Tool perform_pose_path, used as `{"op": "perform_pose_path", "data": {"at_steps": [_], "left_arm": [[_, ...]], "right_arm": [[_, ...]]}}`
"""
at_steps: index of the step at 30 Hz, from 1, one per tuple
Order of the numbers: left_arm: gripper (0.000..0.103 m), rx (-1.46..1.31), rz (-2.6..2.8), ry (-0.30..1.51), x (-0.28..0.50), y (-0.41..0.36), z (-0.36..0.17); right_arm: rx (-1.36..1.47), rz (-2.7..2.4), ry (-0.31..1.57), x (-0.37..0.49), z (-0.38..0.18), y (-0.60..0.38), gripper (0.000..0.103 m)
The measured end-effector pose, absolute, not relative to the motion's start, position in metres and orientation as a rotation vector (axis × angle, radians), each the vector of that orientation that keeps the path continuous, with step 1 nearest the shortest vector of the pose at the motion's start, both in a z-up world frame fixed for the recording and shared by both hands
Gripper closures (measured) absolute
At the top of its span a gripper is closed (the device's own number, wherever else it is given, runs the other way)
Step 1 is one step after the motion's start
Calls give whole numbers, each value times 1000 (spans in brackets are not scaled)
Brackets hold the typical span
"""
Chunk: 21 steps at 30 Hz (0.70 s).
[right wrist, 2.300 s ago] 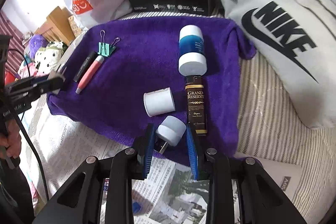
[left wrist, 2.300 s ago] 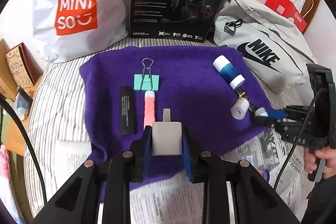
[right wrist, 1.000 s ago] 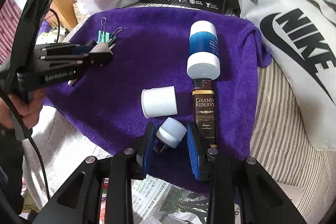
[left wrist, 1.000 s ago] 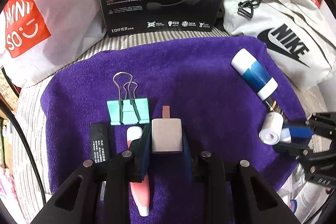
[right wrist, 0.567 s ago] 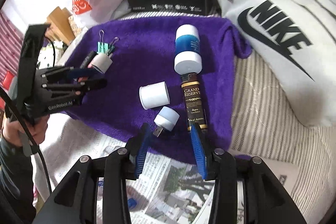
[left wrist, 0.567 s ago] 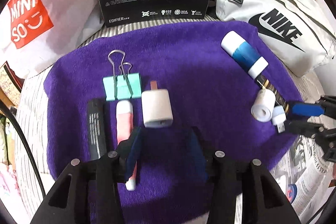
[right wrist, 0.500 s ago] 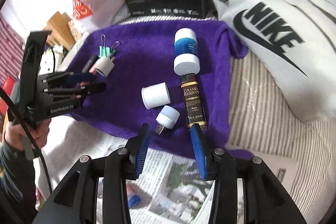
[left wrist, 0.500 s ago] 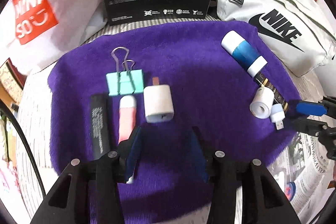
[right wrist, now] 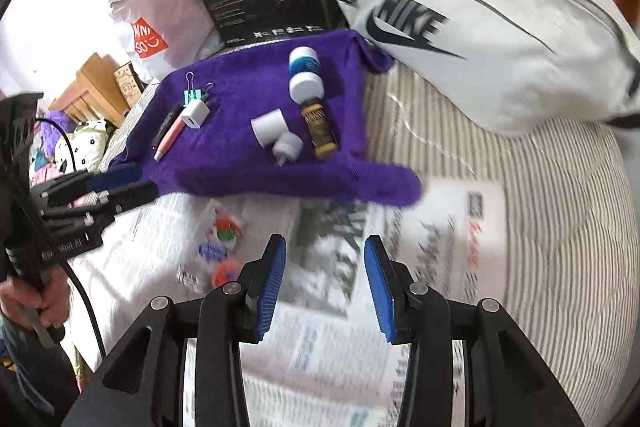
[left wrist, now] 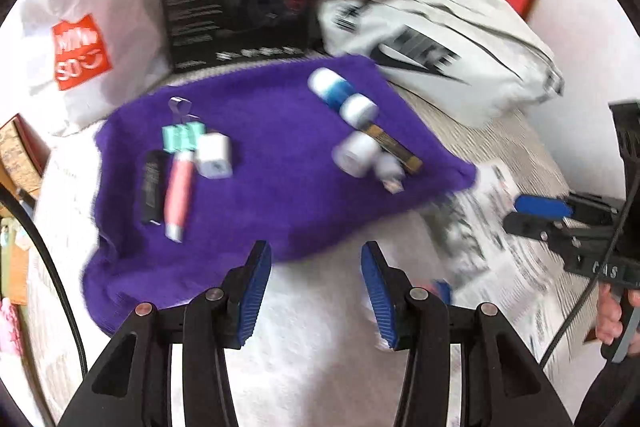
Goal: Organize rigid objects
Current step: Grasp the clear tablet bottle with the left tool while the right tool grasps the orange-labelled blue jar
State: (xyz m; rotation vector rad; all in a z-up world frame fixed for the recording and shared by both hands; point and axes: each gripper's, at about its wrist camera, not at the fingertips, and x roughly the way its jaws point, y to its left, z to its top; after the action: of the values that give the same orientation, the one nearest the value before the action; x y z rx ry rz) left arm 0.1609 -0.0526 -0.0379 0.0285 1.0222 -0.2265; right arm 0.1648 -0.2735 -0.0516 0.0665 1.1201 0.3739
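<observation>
Left gripper [left wrist: 316, 291] empty, jaws spread wide, hanging over newspaper [left wrist: 516, 259] just short of the near edge of the purple towel [left wrist: 280, 187]. Right gripper [right wrist: 325, 291] also empty, jaws wide, above the newspaper, towel ahead of it. Neither touches anything.

All items lie on the towel in two clusters, well apart. Left cluster: black stick [left wrist: 152, 187], pink tube [left wrist: 179, 193] just beside it, parallel; green binder clip [left wrist: 182, 135] at the far end of those; white charger [left wrist: 215, 155] just right of the clip and the tube's top, appears to touch both. Right cluster: blue-and-white bottle [left wrist: 342, 97] lying down, brown labelled bottle [left wrist: 394, 147] in line with it, end to end; white cup [left wrist: 354, 155] on its side next to the brown bottle; small white plug [left wrist: 388, 171] between cup and brown bottle at the near end, prongs toward the camera.

Left view blurred, fine detail unreadable. A hand [right wrist: 32, 297] grips the left gripper's handle.
</observation>
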Motion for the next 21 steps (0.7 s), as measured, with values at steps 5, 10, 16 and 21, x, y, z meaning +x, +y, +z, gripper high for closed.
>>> {"op": "perform_pose_path", "data": {"at_steps": [5,10,16,21], "left_arm": [[58,47,-253,1071,148,-78,-55],[58,62,-247,1098,151,-91,-67],[56,120,-227,1134,160,-105,-82],[56,182,-194,1154,165,-117,-93]], "right_arm": [[99,337,1121,145,-56,-290,62],[139,303,1096,128,-60,-304,62],[157,289,1101,118,-69,-310,62],[171,313,1100,116,-70,-309,62]]}}
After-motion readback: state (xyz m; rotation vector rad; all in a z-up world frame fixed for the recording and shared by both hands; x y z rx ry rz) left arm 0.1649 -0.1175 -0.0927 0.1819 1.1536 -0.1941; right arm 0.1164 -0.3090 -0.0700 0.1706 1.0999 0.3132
